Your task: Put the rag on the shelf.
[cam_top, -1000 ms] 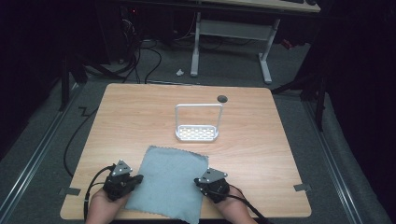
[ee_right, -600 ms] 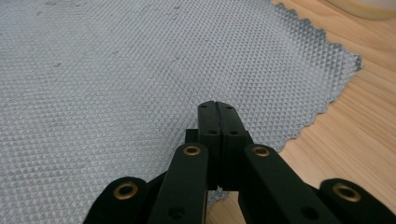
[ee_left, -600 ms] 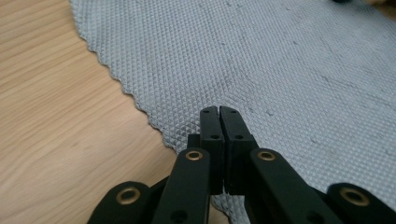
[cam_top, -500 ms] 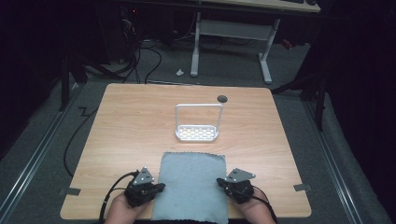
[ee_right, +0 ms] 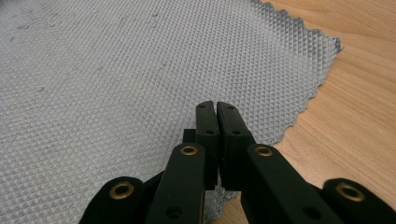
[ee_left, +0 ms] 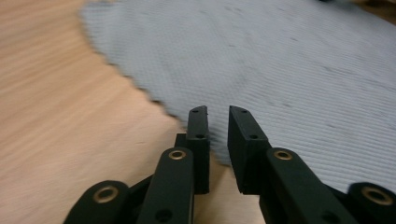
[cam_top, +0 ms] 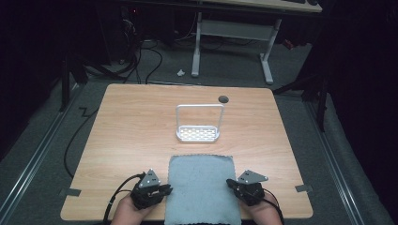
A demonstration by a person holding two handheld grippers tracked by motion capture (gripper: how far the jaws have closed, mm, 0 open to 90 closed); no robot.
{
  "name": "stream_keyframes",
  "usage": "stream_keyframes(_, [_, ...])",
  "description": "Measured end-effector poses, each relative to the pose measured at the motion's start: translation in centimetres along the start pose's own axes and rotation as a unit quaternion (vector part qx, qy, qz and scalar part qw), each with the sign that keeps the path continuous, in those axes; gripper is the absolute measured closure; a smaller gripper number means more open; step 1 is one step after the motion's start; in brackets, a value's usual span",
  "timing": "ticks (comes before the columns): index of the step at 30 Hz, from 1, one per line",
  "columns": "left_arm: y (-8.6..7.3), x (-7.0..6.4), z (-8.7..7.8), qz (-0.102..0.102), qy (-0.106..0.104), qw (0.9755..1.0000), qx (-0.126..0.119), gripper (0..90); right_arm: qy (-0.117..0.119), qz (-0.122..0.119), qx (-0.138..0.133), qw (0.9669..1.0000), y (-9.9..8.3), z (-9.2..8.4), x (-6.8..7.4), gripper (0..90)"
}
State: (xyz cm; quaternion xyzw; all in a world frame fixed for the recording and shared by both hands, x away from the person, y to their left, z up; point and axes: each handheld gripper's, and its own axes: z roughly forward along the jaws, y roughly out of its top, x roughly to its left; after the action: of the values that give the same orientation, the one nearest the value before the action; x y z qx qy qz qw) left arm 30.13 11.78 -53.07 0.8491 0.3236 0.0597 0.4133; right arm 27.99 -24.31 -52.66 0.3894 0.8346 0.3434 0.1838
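Grey cloth: a textured, zigzag-edged cloth [cam_top: 201, 187] lies flat on the near middle of the table, its near edge reaching the table's front edge between the two hands.
Table: a light wood-grain table [cam_top: 131, 131] on a grey floor, with a small dark round hole [cam_top: 223, 99] near its far edge.
Rack: a small white wire rack [cam_top: 198, 134] with a tall upright loop stands at mid-table, beyond the cloth and apart from it.
Left gripper: the left gripper [cam_top: 164, 190] sits at the cloth's left edge, held by a hand [cam_top: 126, 213] that comes in from the bottom of the high view. In the left gripper view its jaws stand slightly parted, a narrow gap between them, tips over the scalloped cloth border [ee_left: 154, 95]; the cloth edge appears to run under or between them, but whether they grip it cannot be told.
Right gripper: the right gripper [cam_top: 231, 183] sits at the cloth's right edge. In the right gripper view [ee_right: 215, 106] its jaws are pressed together, with the cloth edge [ee_right: 299, 112] passing beneath them; they appear to pinch the cloth at its border.
Cable: a black cable [cam_top: 117, 194] trails from the left gripper toward the table's front.
Tape: small grey tape marks [cam_top: 70, 191] sit near both front corners of the table.
Background: the legs of a white desk frame [cam_top: 230, 33] and loose cables on the floor lie beyond the table.
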Motion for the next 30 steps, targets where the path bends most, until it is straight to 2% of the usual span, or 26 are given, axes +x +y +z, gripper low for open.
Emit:
stream_keyframes(2, [0.2,0.8,0.0,-0.017,0.024,0.9995,-0.008,74.1,0.002,-0.003,0.0,1.0,0.0,0.0,-0.1,88.9])
stream_keyframes(5, [1.0,2.0,0.3,-0.053,0.045,0.9974,-0.022,69.1,0.007,-0.004,-0.001,1.0,0.0,0.0,-0.2,88.9])
stream_keyframes(8, [2.4,2.8,1.4,-0.05,0.079,0.9954,-0.022,67.3,0.01,-0.004,-0.001,0.9999,0.0,0.0,-0.2,88.8])
stream_keyframes(10, [3.3,3.2,2.2,-0.053,0.092,0.9941,-0.024,65.8,0.011,-0.007,-0.001,0.9999,0.0,0.0,-0.3,88.7])
stream_keyframes(14, [4.8,4.2,4.1,-0.061,0.101,0.993,-0.01,60.5,0.014,-0.009,-0.002,0.9999,0.0,0.0,-0.4,88.4])
stream_keyframes(15, [5.0,4.4,4.4,-0.069,0.099,0.9926,-0.014,60.5,0.014,-0.009,-0.003,0.9999,0.0,0.0,-0.4,88.3])
stream_keyframes(17, [5.2,4.6,4.6,-0.083,0.101,0.9913,-0.015,63.5,0.013,-0.01,-0.003,0.9999,0.0,0.0,-0.3,88.3])
stream_keyframes(20, [5.1,4.6,4.7,-0.075,0.101,0.9918,-0.019,70.9,0.014,-0.008,-0.002,0.9999,0.0,0.0,-0.3,88.3])
stream_keyframes(25, [4.8,4.7,4.4,-0.06,0.104,0.9927,-0.014,88.4,0.021,-0.004,-0.005,0.9998,0.1,0.2,-0.1,88.3])
stream_keyframes(30, [4.1,5.1,3.4,-0.055,0.113,0.9921,-0.01,89.8,0.036,-0.015,-0.005,0.9992,0.4,0.5,0.9,88.3])
